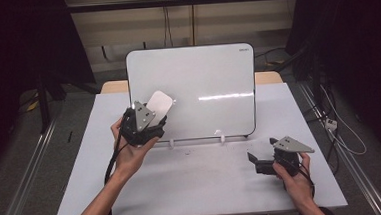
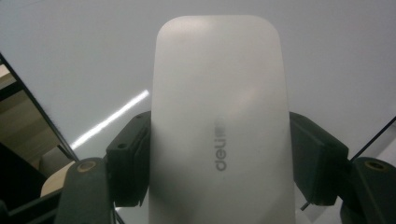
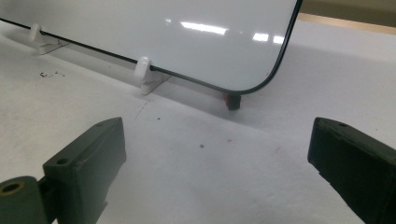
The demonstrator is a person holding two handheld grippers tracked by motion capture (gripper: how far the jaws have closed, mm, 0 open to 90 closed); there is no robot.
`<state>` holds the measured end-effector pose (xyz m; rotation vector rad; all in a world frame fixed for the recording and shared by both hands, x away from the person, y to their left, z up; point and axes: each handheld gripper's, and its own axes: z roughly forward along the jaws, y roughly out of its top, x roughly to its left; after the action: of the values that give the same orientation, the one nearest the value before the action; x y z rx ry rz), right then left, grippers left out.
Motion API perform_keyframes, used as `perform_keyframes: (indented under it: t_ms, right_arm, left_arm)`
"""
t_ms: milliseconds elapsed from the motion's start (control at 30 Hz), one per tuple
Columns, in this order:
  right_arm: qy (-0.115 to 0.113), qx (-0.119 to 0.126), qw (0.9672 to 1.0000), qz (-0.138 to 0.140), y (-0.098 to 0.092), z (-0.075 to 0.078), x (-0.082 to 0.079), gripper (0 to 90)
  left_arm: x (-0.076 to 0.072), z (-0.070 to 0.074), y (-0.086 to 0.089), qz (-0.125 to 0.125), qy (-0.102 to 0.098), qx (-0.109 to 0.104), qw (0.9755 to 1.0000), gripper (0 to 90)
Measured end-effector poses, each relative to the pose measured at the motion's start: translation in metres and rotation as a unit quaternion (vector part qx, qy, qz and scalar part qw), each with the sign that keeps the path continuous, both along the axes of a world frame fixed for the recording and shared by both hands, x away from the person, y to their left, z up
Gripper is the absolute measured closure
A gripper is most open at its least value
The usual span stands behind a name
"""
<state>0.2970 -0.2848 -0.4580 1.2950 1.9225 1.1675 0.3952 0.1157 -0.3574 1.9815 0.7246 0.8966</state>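
White, one eraser (image 1: pixel 158 104) is seen from the high view clamped in the left gripper (image 1: pixel 147 121) against one whiteboard (image 1: pixel 201 72), its sides squeezed between both jaws in the left gripper view, while the right gripper (image 3: pixel 217 172) jaws are spread wide, nothing between them, before two white board feet (image 3: pixel 142 70).

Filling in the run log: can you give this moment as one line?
left gripper: shut on white rounded plastic eraser | against upright whiteboard | right gripper: open, on the white table
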Motion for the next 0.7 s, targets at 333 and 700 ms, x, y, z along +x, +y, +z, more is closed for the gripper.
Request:
perform_keyframes:
  t_ms: [333, 700]
  right_arm:
    - [0.0, -0.001, 1.0, -0.002, 0.0, 0.0, 0.0, 4.2]
    - [-0.002, -0.004, 1.0, -0.002, 0.002, 0.001, -0.001, 4.3]
  left_arm:
    - [-0.005, -0.016, 0.012, 0.008, 0.004, 0.018, 0.9998, 31.1]
    - [0.006, -0.045, 0.011, 0.015, 0.022, 0.066, 0.9975, 31.1]
